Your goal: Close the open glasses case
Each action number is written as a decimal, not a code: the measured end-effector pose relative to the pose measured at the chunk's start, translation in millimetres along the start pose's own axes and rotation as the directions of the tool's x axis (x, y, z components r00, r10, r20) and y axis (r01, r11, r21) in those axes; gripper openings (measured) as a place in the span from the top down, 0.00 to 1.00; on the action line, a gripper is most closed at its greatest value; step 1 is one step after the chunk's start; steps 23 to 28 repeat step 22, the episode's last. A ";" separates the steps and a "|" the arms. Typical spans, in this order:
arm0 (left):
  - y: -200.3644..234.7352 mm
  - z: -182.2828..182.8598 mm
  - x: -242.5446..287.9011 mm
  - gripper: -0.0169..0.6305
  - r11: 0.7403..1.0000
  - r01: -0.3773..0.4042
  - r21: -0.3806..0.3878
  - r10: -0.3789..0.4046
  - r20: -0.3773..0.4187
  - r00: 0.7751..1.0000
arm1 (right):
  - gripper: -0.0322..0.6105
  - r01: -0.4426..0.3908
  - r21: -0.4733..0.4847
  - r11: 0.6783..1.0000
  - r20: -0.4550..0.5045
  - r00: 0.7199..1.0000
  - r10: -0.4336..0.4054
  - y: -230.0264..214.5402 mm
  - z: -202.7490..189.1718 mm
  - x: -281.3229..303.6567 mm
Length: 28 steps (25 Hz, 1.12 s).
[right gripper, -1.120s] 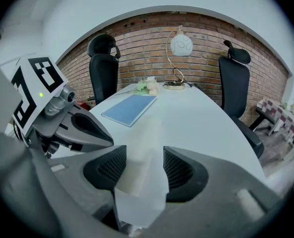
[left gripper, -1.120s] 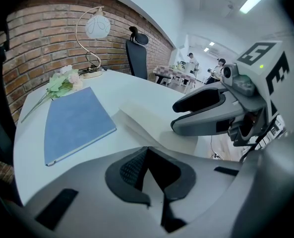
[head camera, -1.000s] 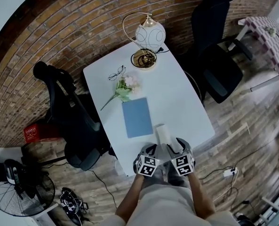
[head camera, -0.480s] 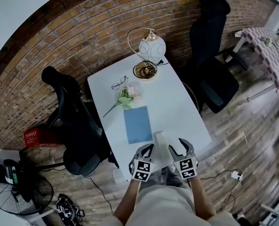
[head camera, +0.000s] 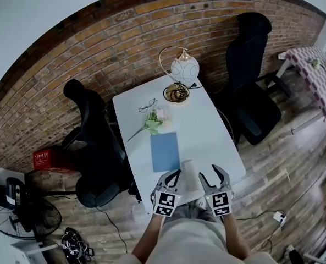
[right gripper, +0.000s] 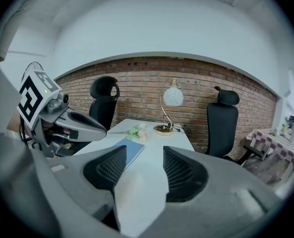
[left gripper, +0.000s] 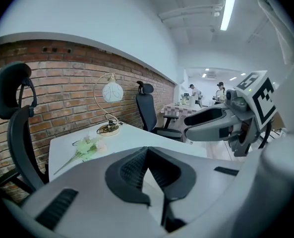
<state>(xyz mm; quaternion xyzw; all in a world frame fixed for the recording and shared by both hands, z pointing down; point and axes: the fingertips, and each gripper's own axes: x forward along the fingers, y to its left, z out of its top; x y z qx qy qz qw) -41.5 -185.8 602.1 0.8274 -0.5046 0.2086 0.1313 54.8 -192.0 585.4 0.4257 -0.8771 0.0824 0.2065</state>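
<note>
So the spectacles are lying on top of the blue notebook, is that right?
Not quite: the spectacles lie on the bare white table, on the far side of the flower, well clear of the blue notebook. The head view shows this.

Table (head camera: pixel 206 131): lamp (head camera: pixel 183 73) far end, notebook (head camera: pixel 165 152) middle, glasses case (head camera: pixel 189 169) near edge.

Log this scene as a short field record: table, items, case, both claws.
table: white
far end: globe lamp
middle: glasses, flower, blue book
case: pale, at the near edge, between the two claws in the head view; lid state unclear
left claw: tips together, holding nothing
right claw: open, empty
</note>
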 end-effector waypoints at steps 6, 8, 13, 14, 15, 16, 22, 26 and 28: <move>-12.6 18.8 -20.0 0.97 0.996 -0.091 -0.006 0.091 0.047 0.995 | 0.58 -0.037 -0.006 0.999 0.063 0.997 0.037 -7.0 13.8 -23.8; -18.9 26.1 -27.8 0.97 0.993 -0.120 0.000 0.120 0.063 0.991 | 0.58 -0.046 0.000 0.999 0.083 0.996 0.046 -10.7 17.7 -33.2; -30.3 42.4 -48.5 0.97 0.982 -0.187 0.010 0.185 0.106 0.977 | 0.58 -0.073 -0.012 0.997 0.125 0.989 0.074 -12.8 29.5 -51.7; -31.1 44.8 -52.9 0.97 0.980 -0.201 0.010 0.198 0.112 0.974 | 0.58 -0.078 -0.017 0.997 0.135 0.988 0.079 -12.5 32.8 -54.2; -31.7 46.8 -57.5 0.97 0.977 -0.214 0.010 0.212 0.116 0.970 | 0.58 -0.083 -0.022 0.996 0.144 0.986 0.085 -12.1 36.3 -56.3; -32.1 48.0 -62.6 0.97 0.974 -0.227 0.008 0.224 0.121 0.967 | 0.59 -0.087 -0.028 0.996 0.153 0.984 0.090 -10.9 39.6 -58.2; -26.6 43.9 -89.5 0.97 0.963 -0.270 -0.017 0.269 0.141 0.953 | 0.60 -0.106 -0.051 0.993 0.179 0.977 0.114 6.1 49.7 -61.8; -26.6 43.9 -89.5 0.97 0.963 -0.270 -0.017 0.269 0.141 0.953 | 0.60 -0.106 -0.051 0.993 0.179 0.977 0.114 6.1 49.7 -61.8; -26.6 43.9 -89.5 0.97 0.963 -0.270 -0.017 0.269 0.141 0.953 | 0.60 -0.106 -0.051 0.993 0.179 0.977 0.114 6.1 49.7 -61.8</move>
